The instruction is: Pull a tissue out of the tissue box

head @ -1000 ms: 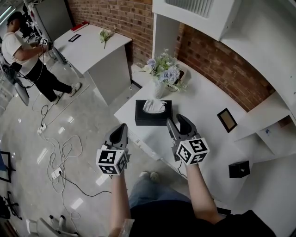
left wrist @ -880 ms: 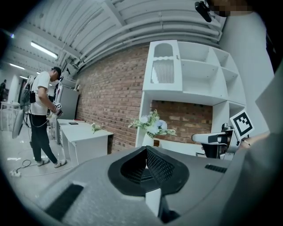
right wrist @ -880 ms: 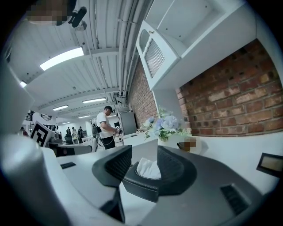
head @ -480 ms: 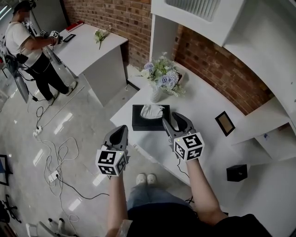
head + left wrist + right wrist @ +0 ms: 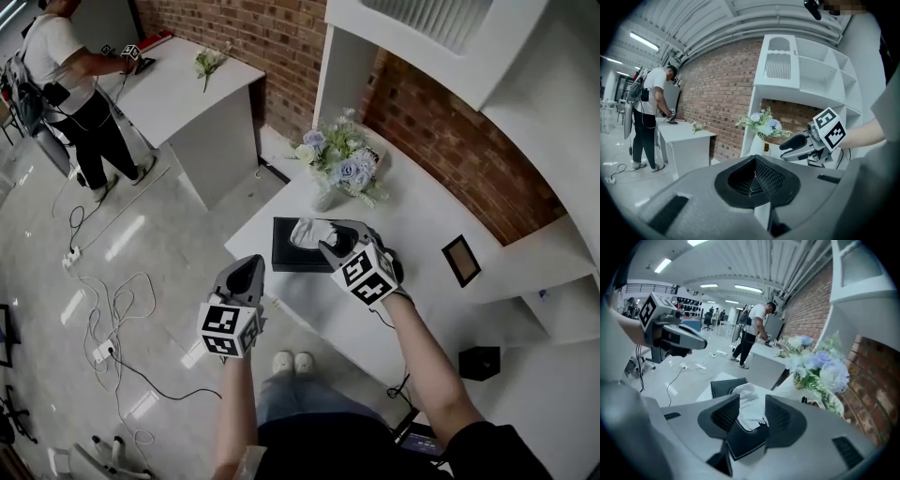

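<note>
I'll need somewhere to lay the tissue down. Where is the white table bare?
Bare tabletop lies between the tissue box and the picture frame. Crowded at the corner: flower vase right behind the box, right gripper over it.

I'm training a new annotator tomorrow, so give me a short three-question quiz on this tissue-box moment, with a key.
1. True or false: the left gripper has its jaws apart.
2. What stands between the open jaws of the right gripper? A) the white tissue B) a flower stem C) a picture frame
3. Fill in: the tissue box on the white table is ___ in colour.
Key: 1 false, its jaws are together; 2 A; 3 black.
</note>
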### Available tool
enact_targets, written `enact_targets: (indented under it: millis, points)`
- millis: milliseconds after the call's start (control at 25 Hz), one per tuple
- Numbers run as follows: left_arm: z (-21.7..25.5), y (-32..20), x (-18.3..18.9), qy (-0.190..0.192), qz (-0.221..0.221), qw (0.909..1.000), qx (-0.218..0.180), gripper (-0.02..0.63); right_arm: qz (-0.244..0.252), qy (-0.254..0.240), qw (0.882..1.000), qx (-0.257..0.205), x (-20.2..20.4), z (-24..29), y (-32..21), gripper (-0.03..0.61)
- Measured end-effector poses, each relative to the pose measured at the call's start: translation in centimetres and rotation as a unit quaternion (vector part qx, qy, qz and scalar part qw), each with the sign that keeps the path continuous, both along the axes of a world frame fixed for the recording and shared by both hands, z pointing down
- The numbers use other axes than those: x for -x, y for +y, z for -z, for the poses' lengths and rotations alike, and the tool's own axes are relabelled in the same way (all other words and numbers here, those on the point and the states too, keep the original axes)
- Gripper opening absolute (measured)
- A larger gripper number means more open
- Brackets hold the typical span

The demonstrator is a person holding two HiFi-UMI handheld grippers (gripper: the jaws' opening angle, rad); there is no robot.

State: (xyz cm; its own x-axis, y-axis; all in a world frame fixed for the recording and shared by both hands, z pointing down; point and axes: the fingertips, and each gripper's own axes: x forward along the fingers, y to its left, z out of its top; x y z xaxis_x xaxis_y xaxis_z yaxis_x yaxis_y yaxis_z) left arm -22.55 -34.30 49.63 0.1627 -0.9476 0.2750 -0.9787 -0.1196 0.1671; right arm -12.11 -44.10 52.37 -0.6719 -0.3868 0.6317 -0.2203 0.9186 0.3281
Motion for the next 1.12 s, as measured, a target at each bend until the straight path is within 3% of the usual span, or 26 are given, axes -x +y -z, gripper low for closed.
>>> enact_targets:
  millis: [200,440,840,1120]
  points:
    - [-1.5,-0.8,0.7,0.004,0.001,0.9999,0.014,0.009,0.031,0.084,0.996,-0.006,0.8,-3.4,-1.8,0.16]
    - [-2.7,-1.8,1.3,0.008,0.002,0.9997,0.025,0.009,0.04,0.13,0.991,0.013,1.4,-5.8,-3.1,0.16]
    - [-3.3,-2.8,1.4,0.013,-0.003,0.9993,0.034,0.009,0.042,0.163,0.985,0.047,1.3,-7.7,-3.8,0.155]
    - [-3.5,-2.7,1.4,0.012,-0.004,0.9993,0.035,0.009,0.052,0.166,0.984,0.039,1.2,-7.9,-3.1,0.041]
